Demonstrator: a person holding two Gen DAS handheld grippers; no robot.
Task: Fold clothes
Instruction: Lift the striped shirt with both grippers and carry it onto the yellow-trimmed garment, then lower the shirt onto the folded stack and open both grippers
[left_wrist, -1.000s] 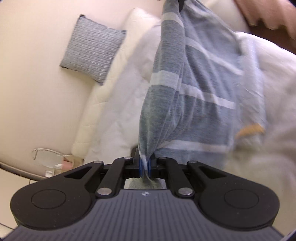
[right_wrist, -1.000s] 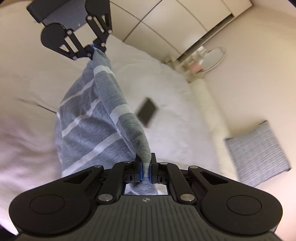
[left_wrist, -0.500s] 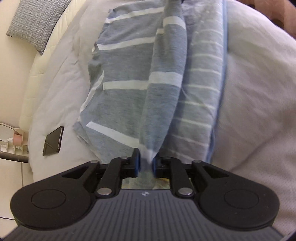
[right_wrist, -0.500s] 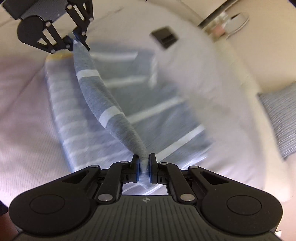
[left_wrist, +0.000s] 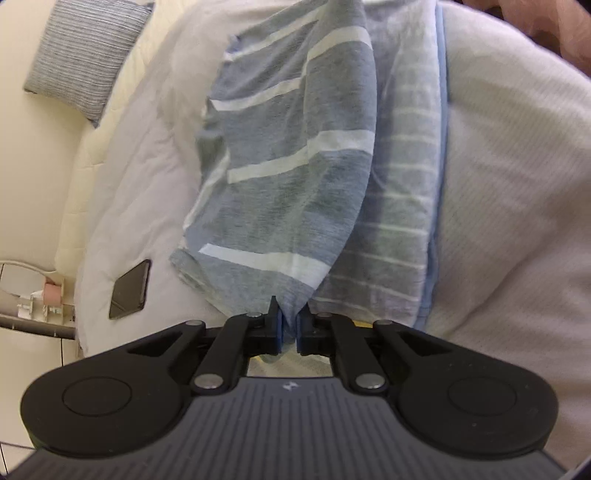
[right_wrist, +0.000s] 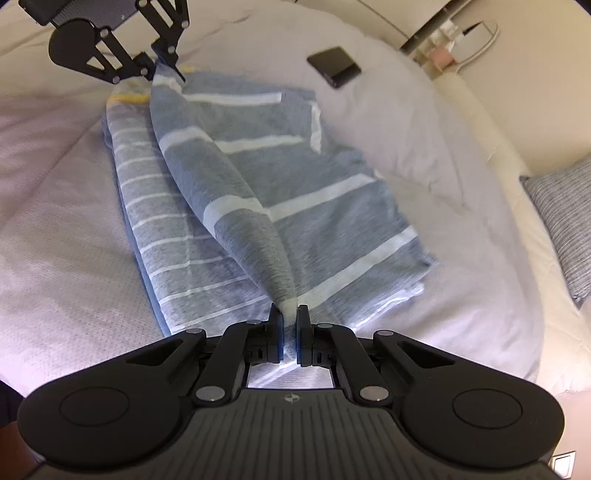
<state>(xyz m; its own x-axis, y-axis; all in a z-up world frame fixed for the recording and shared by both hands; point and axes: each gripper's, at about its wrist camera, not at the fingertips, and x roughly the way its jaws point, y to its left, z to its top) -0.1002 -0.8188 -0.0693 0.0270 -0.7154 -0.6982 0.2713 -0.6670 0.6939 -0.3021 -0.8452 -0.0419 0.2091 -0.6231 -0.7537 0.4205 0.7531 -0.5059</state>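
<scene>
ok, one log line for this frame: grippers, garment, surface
left gripper: shut on striped garment | right gripper: shut on striped garment | striped garment: ridge stretched between grippers, rest lying on bed | phase: fold underway

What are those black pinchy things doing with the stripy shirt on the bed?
A person is folding clothes with two pinchers. The left hand-held gripper and the right hand-held gripper each pinch one end of a fold in the grey striped shirt. The left one's jaws have just been closing on the cloth. The shirt lies on a thinner-striped garment on the white bed, with a phone nearby.
</scene>
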